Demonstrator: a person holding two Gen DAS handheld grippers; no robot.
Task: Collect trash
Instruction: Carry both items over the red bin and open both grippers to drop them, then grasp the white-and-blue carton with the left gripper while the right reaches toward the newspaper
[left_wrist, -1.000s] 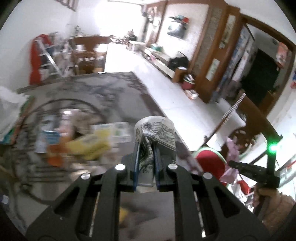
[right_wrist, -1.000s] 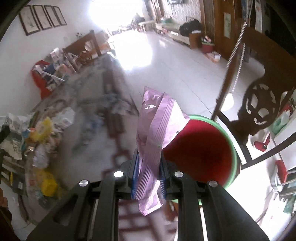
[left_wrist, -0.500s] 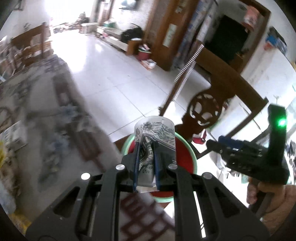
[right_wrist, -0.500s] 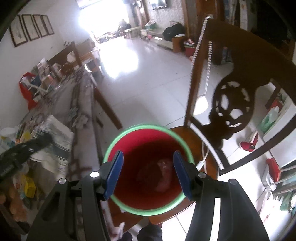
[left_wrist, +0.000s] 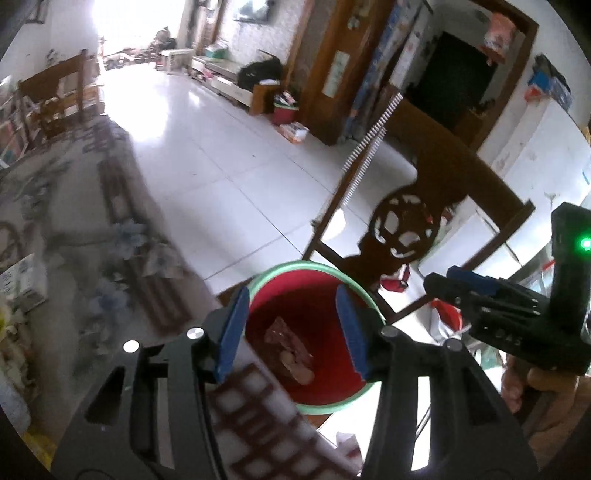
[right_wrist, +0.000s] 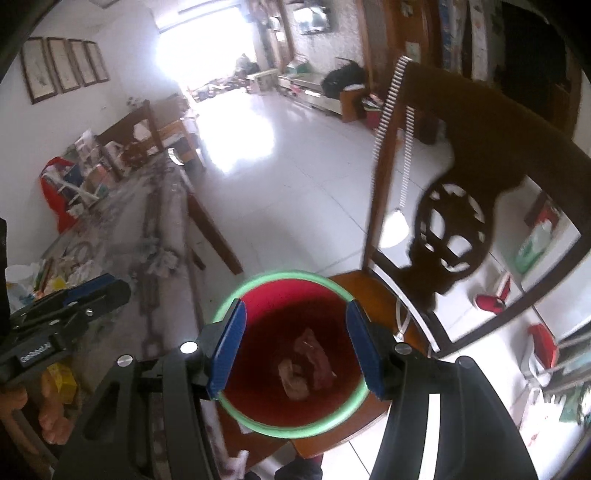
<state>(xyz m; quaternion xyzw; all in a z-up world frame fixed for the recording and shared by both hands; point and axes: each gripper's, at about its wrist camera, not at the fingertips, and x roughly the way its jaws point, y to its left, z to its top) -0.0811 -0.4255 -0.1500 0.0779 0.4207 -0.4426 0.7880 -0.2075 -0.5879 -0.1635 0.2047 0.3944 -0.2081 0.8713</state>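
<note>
left tongs (left_wrist: 291, 328) have just been opening above the red plastic bin with a green rim (left_wrist: 314, 406), nothing now between their blue pads; the patterned paper cup held a second ago is gone. right tongs (right_wrist: 295, 347) also stand open and empty. crumpled pinkish trash (right_wrist: 306, 358) lies in the bin on a carved wooden chair (right_wrist: 454, 229), beside the patterned cloth-covered desk (left_wrist: 92, 229); white tiled floor (left_wrist: 207, 177).
</note>
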